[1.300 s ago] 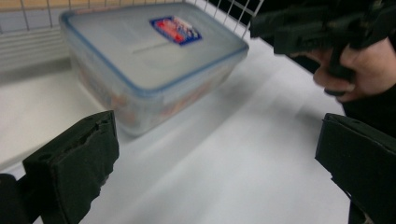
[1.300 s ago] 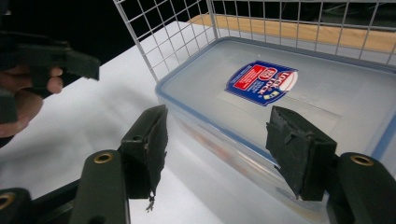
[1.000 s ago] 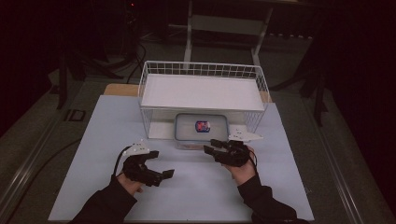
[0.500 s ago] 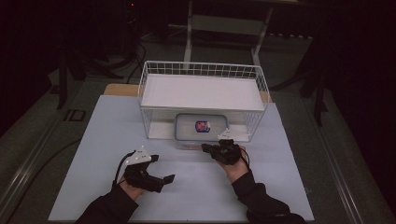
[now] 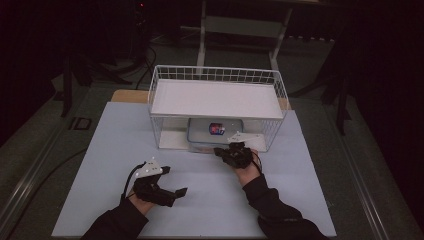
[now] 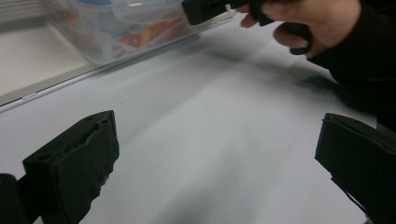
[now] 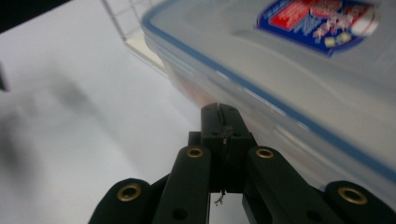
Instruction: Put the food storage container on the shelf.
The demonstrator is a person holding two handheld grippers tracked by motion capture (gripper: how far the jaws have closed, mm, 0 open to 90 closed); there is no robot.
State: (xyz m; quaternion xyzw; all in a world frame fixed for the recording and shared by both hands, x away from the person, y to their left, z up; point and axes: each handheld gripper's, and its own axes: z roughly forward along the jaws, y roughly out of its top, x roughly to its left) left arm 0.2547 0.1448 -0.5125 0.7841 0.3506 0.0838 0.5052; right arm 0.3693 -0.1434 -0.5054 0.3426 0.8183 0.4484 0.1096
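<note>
A clear plastic container (image 5: 212, 131) with a blue-rimmed lid and a red and blue label stands under the white wire basket (image 5: 217, 75). My right gripper (image 5: 220, 151) is at the container's near edge. In the right gripper view its jaws (image 7: 223, 116) are pressed together with nothing visible between them, their tips against the container's side (image 7: 303, 70) just below the lid rim. My left gripper (image 5: 176, 181) rests open on the mat at the near left. The left gripper view has bare mat between its fingers (image 6: 74, 163), with the container (image 6: 130, 28) and the right gripper (image 6: 201, 9) farther off.
A white board (image 5: 215, 97) lies across the top of the basket and covers the container from above. The pale mat (image 5: 100, 165) covers the table. Dark floor, cables and stand legs surround the table.
My right gripper moved forward and down to the container's near edge, and its jaws went from part open to shut. The left gripper stayed where it was.
</note>
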